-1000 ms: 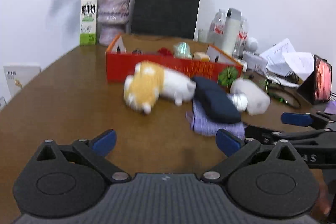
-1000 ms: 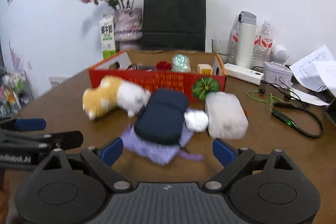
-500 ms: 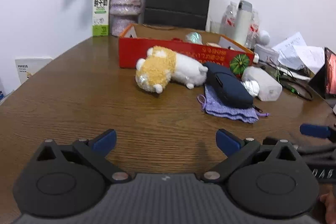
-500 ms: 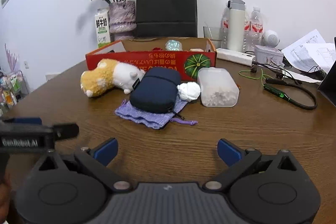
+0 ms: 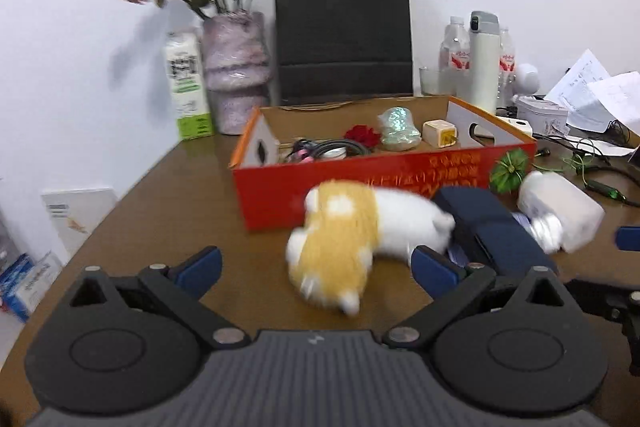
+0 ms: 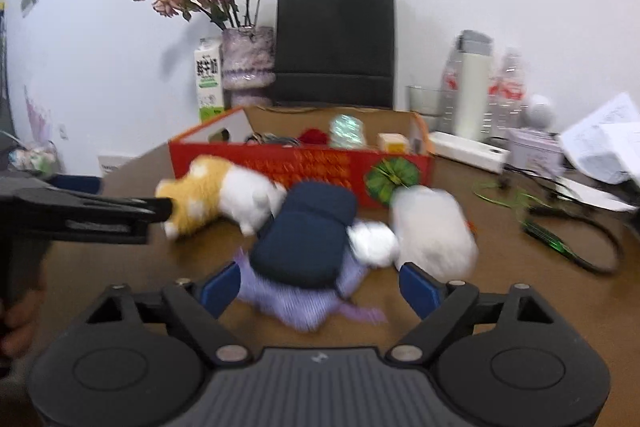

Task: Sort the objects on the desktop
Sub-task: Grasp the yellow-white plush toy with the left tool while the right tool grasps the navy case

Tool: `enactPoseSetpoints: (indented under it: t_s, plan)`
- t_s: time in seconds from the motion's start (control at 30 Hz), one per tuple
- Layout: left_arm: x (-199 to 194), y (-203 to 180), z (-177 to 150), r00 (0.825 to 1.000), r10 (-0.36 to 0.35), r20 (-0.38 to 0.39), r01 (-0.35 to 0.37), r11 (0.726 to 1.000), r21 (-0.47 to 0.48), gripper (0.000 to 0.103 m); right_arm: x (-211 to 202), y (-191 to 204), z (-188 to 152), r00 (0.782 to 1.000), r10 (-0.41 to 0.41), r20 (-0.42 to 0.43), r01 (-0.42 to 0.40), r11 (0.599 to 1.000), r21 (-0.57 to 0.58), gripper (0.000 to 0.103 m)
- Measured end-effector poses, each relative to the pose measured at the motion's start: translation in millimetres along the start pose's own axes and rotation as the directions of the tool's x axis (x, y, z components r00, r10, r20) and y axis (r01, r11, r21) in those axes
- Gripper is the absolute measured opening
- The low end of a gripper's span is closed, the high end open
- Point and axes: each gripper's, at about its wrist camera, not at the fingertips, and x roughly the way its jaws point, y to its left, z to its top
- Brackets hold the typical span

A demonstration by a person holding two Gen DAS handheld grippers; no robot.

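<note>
An orange and white plush toy [image 5: 352,239] lies on the wooden table in front of a red cardboard box [image 5: 384,171] that holds small items. My left gripper [image 5: 316,267] is open, with the plush between its fingertips. A navy case [image 6: 308,231] lies on a purple cloth pouch [image 6: 300,299], beside a crumpled white wad [image 6: 374,241] and a clear plastic container [image 6: 434,231]. My right gripper [image 6: 320,287] is open just in front of the case and pouch. The left gripper shows at the left of the right wrist view [image 6: 92,211].
Behind the red box stand a black paper bag [image 5: 344,31], a vase of dried flowers [image 5: 236,67], a milk carton [image 5: 186,87], a thermos and bottles [image 5: 482,63]. Papers and cables [image 6: 572,223] lie at the right. A white box [image 5: 76,215] sits past the table's left edge.
Both grippers have moved forward toward the objects. The plush now lies between the left fingertips and the case and pouch are close to the right fingertips. Both stay open.
</note>
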Motion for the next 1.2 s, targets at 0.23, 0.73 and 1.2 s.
enactPoseSetpoints:
  t_s: [0.23, 0.73, 1.2]
  plan:
    - [66, 12, 15, 0.986, -0.087, -0.143, 0.080, 0.995, -0.052, 0.086, 91, 8, 33, 0.990, 0.000, -0.139, 0.000, 1.000, 0.003, 0.077]
    - [12, 28, 11, 0.980, -0.185, -0.071, 0.167, 0.965, -0.200, 0.046, 60, 7, 31, 0.998, 0.007, -0.067, -0.005, 1.000, 0.031, 0.062]
    - [-94, 28, -16, 0.982, -0.186, -0.020, 0.172, 0.939, -0.297, 0.046, -67, 12, -4, 0.997, 0.078, 0.022, -0.080, 0.991, 0.108, 0.062]
